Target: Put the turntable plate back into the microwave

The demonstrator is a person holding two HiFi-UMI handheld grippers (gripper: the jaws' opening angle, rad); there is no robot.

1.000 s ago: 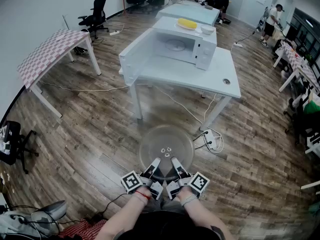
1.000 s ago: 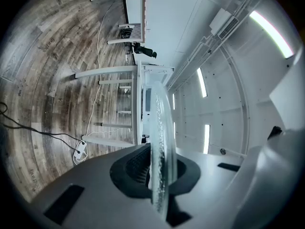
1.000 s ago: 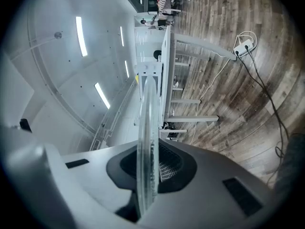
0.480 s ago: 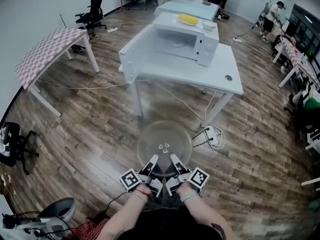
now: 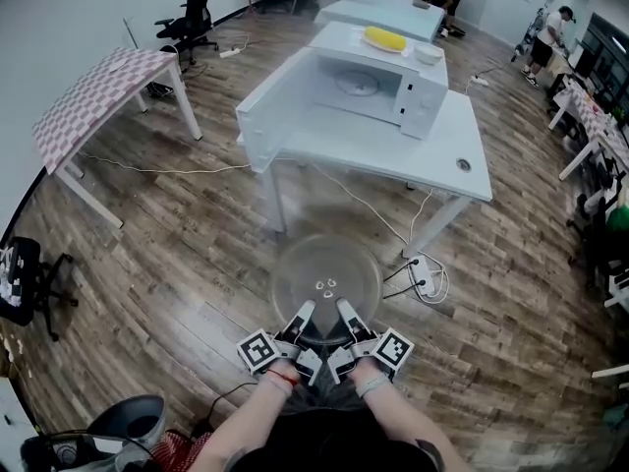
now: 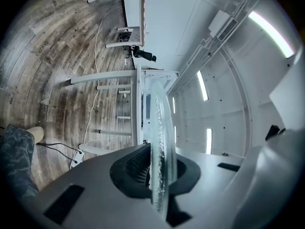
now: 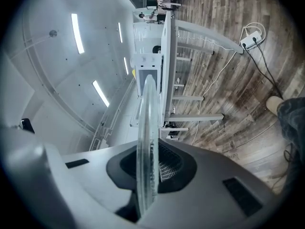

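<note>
A clear glass turntable plate (image 5: 326,279) is held level above the wooden floor, in front of me. My left gripper (image 5: 299,324) and right gripper (image 5: 348,323) are both shut on its near rim, side by side. In the left gripper view the turntable plate (image 6: 161,151) shows edge-on between the dark pads, and the right gripper view shows the turntable plate (image 7: 147,147) the same way. The white microwave (image 5: 369,87) stands on a white table (image 5: 432,155) ahead, its door (image 5: 267,96) swung open to the left, the roller ring visible inside.
A yellow object (image 5: 385,38) and a white bowl (image 5: 428,53) sit on top of the microwave. A power strip with cables (image 5: 425,281) lies on the floor right of the plate. A checkered table (image 5: 93,91) stands at the left, office chairs (image 5: 192,13) beyond. A person (image 5: 549,29) stands far right.
The microwave and table have shifted slightly in the head view as the view moved. Both grippers keep their hold on the plate.
</note>
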